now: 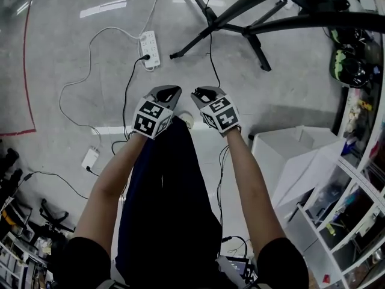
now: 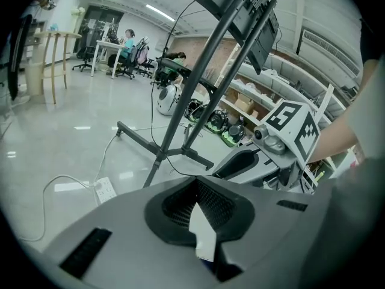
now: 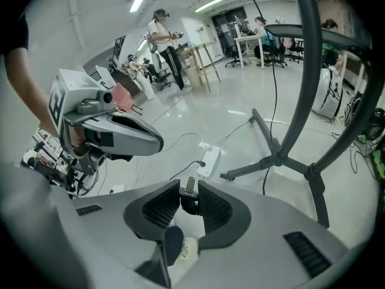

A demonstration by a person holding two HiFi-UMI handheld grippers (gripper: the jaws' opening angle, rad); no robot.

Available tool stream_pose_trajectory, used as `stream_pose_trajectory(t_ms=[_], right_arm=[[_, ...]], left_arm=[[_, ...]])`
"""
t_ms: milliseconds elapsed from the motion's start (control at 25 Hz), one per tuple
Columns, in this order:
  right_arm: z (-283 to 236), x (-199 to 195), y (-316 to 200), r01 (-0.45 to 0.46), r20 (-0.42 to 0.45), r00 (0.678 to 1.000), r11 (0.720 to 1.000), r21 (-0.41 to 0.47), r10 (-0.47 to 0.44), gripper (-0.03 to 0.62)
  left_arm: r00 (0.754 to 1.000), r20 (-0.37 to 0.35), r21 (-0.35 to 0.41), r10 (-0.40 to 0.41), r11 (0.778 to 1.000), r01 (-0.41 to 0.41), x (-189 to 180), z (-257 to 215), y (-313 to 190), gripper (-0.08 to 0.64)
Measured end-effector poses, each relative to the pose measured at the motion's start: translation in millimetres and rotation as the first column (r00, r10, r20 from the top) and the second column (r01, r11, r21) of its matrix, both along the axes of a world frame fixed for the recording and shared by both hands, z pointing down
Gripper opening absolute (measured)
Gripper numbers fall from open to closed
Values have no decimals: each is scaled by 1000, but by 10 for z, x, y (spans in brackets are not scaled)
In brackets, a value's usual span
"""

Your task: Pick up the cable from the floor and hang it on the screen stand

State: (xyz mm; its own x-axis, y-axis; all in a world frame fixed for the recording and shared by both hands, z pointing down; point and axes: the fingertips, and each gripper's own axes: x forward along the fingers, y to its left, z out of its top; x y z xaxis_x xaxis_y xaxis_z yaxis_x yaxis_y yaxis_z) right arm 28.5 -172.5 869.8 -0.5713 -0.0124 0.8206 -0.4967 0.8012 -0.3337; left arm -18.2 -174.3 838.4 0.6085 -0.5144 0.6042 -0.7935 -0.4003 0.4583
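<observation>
Evidently the pick-up was done; the right gripper clamped the cable at its plug end, off the floor; the left gripper had jaws together, seemingly empty; next came draping it over the screen stand.

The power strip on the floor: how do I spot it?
Find the black screen stand's splayed legs on the grey floor. Just left of them lies the power strip, a white bar with a black cable plugged in, longer than the small white adapter.

Head camera looks steeply down on left gripper and right gripper; their cameras face the shared screen stand.
</observation>
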Motion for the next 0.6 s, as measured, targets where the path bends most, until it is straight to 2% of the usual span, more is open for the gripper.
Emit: stream_pose_trajectory(t_ms=[600], right_arm=[[-1073,-190,-72,-150,143,980,986,67,140,109]], left_arm=[[998,-5,46,-57,997,57,-85,-915,90,8]])
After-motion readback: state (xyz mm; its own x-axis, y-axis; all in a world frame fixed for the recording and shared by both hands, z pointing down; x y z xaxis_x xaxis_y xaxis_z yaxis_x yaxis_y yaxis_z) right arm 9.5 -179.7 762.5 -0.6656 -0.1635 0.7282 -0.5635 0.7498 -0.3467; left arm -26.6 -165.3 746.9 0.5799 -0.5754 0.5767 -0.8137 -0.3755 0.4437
